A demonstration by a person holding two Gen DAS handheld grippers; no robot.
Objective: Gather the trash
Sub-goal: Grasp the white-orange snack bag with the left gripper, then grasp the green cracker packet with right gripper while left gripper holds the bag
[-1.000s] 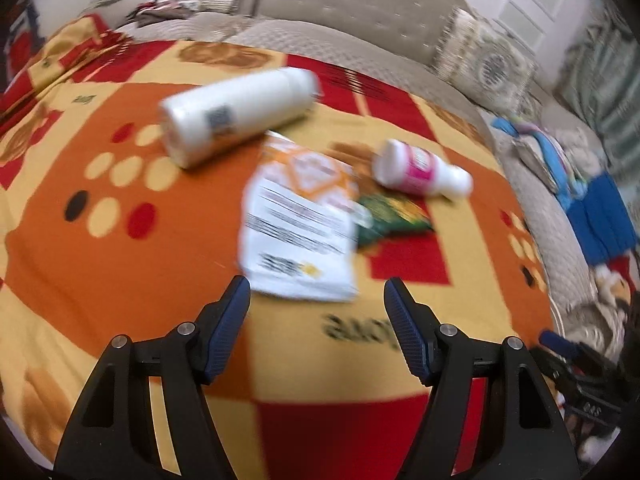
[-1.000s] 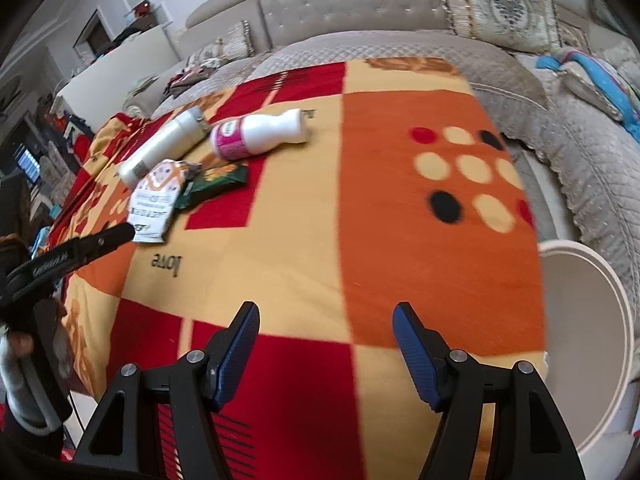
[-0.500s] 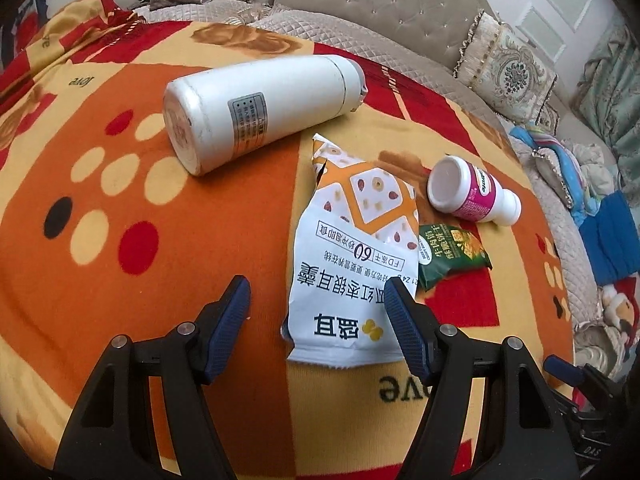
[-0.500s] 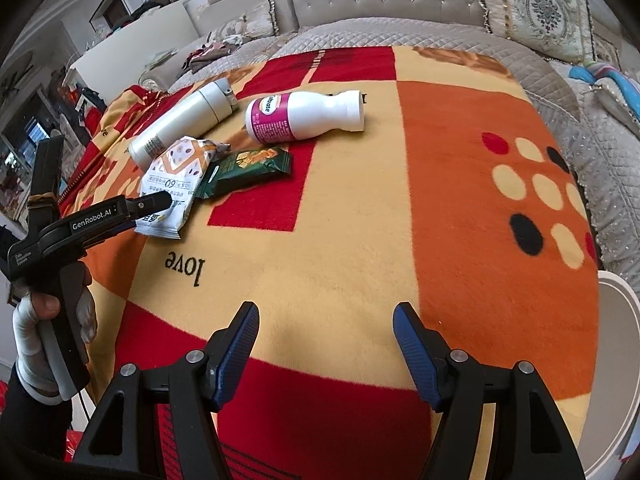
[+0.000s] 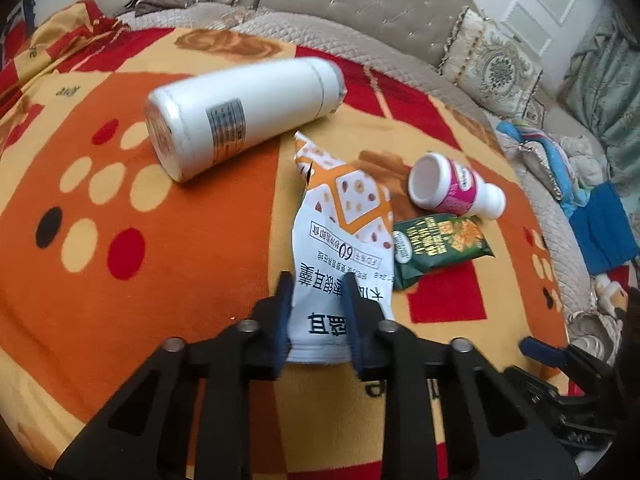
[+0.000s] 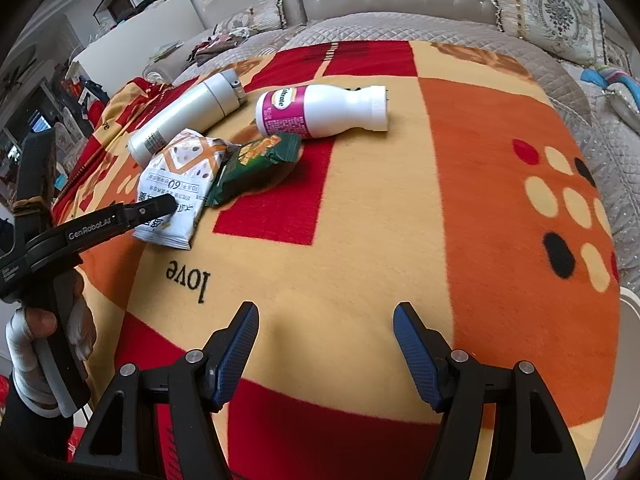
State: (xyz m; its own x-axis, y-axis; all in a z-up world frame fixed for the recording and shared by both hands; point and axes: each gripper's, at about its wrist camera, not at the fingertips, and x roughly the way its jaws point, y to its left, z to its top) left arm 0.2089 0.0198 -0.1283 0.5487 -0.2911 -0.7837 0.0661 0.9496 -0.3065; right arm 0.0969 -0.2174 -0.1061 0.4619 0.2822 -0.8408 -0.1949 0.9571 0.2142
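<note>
A white and orange snack wrapper [image 5: 340,224] lies on the blanket, also in the right wrist view [image 6: 176,184]. My left gripper [image 5: 318,308] is shut on its near end; it shows in the right wrist view [image 6: 160,204] too. A green snack packet [image 5: 436,246] lies just right of the wrapper [image 6: 256,164]. A white bottle with a pink label [image 5: 456,188] lies on its side behind it [image 6: 324,110]. My right gripper [image 6: 326,340] is open and empty, over the blanket's near part.
A white thermos flask [image 5: 244,114] lies on its side at the back left [image 6: 188,114]. The orange, red and yellow blanket [image 6: 400,200] covers a grey sofa with cushions [image 5: 492,68]. A white bin rim [image 6: 630,360] shows at the right edge.
My left gripper moved forward over the wrapper's near end and closed on it. My right gripper moved closer to the trash and stayed open.
</note>
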